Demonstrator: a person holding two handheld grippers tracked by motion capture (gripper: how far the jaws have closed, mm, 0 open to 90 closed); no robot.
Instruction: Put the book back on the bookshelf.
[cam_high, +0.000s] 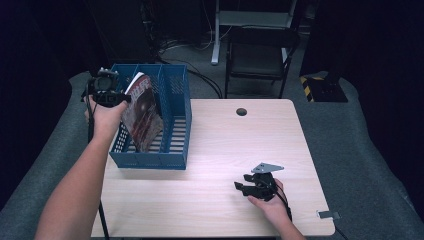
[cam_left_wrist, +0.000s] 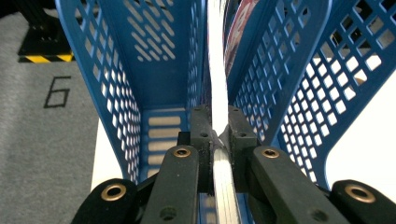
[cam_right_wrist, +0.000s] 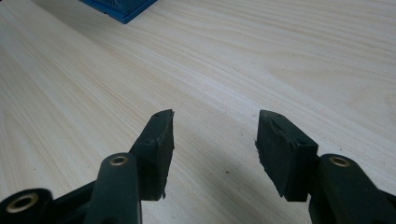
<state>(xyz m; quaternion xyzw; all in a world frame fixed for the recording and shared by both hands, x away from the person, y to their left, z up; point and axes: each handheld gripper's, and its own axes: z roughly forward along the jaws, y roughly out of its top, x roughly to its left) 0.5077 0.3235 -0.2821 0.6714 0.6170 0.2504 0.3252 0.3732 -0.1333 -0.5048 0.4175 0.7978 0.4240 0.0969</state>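
Left hand-held gripper (cam_high: 106, 89): I hold it at the upper left of the high view, at the near-left top edge of the blue file rack. In its own view (cam_left_wrist: 215, 133) my two black jaws are drawn in tight on the white page edge of the magazine.

Magazine (cam_high: 142, 111): a thin one with a dark red cover, standing tilted inside the rack, its top corner rising above the rack's rim beside my left hand (cam_high: 106, 114). In the left gripper view its white page edge (cam_left_wrist: 215, 84) runs straight up the middle from between my jaws, with a strip of the cover to its right.

Blue file rack (cam_high: 176, 95): perforated plastic with upright dividers, sitting on the left part of the bench, in the upper left of the high view. In the left gripper view its walls (cam_left_wrist: 154, 60) rise on either side of the magazine.

Right hand-held gripper (cam_high: 254, 187): low on the bench at the lower centre-right of the high view, well apart from the rack. In its own view (cam_right_wrist: 214, 135) my jaws stand wide with nothing between them, bare wood below.

Bench (cam_high: 240, 145): pale wood grain, with a small dark round hole near its far edge.

Right gripper view, upper left: a corner of the blue rack (cam_right_wrist: 122, 8).
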